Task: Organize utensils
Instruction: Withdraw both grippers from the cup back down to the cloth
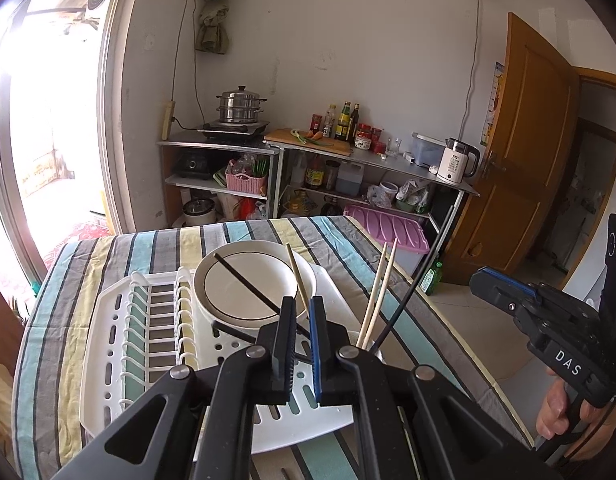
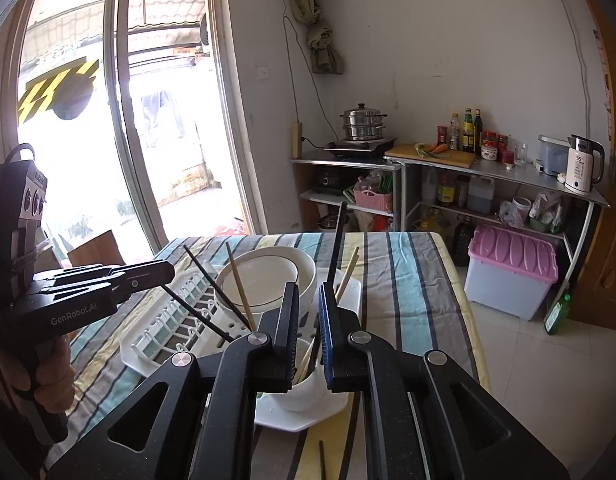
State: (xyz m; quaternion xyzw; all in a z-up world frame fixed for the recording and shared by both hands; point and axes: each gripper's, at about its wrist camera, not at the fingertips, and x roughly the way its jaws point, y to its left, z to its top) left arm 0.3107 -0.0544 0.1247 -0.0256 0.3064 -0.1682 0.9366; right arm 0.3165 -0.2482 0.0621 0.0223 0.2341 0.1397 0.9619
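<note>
Where the white drying rack (image 1: 108, 320) sits on the striped surface (image 1: 348, 240), chopsticks (image 1: 244, 284) lie across stacked bowls (image 1: 212, 280), and more stand in a white cup (image 2: 304, 384). Over the rack, the left hand-held gripper (image 1: 301, 308) is nearly closed and empty. Above the cup, the right hand-held gripper (image 2: 308, 292) stands narrowly parted, gripping nothing.

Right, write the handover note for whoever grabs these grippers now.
Left gripper: fingers shut, empty, over the rack.
Right gripper: fingers slightly apart, empty, by the cup.
Done: two pale chopsticks and the upright black chopstick stand in the cup.
Left: lying black chopstick and tan chopstick across the bowl, second black chopstick on the rack, one stray chopstick on the cloth.
</note>
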